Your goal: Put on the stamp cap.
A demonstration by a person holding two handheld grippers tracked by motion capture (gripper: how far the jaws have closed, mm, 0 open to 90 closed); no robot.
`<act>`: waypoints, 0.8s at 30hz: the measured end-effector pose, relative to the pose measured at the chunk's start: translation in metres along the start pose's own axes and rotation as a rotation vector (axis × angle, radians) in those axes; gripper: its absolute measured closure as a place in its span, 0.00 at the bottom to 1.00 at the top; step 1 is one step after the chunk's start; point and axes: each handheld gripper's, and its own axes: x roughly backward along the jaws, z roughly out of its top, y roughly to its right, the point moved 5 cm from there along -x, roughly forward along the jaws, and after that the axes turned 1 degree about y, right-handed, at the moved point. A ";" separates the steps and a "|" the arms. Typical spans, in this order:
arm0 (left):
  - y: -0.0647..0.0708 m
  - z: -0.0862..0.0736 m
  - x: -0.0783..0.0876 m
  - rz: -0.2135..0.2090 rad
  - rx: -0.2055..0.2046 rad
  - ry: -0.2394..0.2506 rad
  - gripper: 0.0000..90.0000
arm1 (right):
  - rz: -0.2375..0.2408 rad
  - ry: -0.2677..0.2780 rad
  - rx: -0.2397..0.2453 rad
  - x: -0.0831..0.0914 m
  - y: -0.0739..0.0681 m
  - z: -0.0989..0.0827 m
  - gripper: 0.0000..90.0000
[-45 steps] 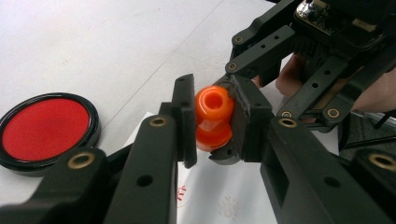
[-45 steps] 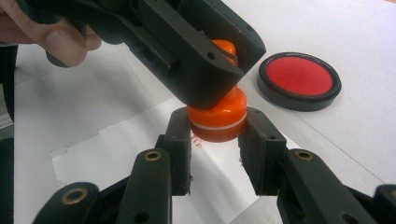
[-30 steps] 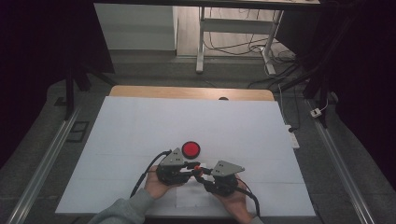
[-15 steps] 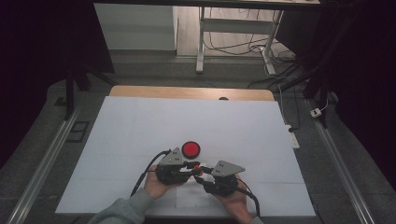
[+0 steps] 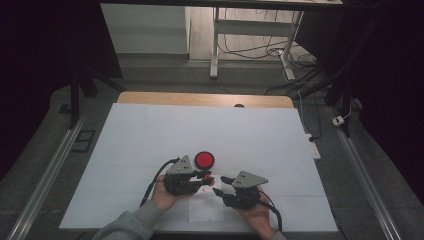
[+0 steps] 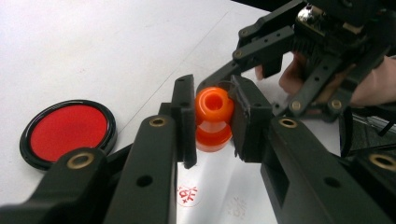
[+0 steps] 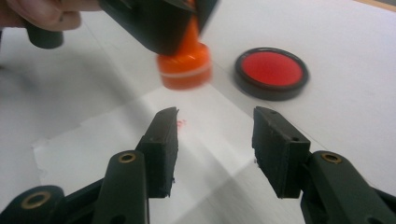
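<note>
An orange stamp [image 6: 214, 116] hangs just above a white paper sheet [image 7: 93, 140], and my left gripper [image 6: 212, 122] is shut on its neck. A red stamp mark [image 6: 187, 193] lies on the sheet under it. My right gripper [image 7: 215, 135] faces the stamp [image 7: 184, 70] from close by; its jaws have just been opening and nothing is between them. In the high view the left gripper [image 5: 204, 176] and right gripper [image 5: 219, 185] meet tip to tip near the table's front edge. A round red ink pad [image 5: 204, 160] sits just beyond them.
The white table cover [image 5: 150, 130] stretches far to the back and both sides. A wooden strip [image 5: 200, 99] runs along its far edge. Metal rails [image 5: 45, 175] flank the table, and cables trail from both grippers toward the person.
The right gripper's jaws have spread apart. Both hands stay about where they were, and the left gripper keeps hold of the stamp.
</note>
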 end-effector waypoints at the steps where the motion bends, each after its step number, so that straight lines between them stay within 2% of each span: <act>1: 0.000 0.000 0.000 0.000 0.002 0.002 0.80 | -0.011 -0.001 -0.003 0.002 0.002 -0.001 0.55; 8: -0.001 0.000 0.002 0.003 0.003 0.000 0.81 | -0.056 -0.011 0.006 0.016 0.012 -0.007 0.55; 24: -0.014 0.002 0.014 0.038 0.024 0.001 0.80 | -0.162 -0.020 -0.028 0.062 0.044 -0.028 0.54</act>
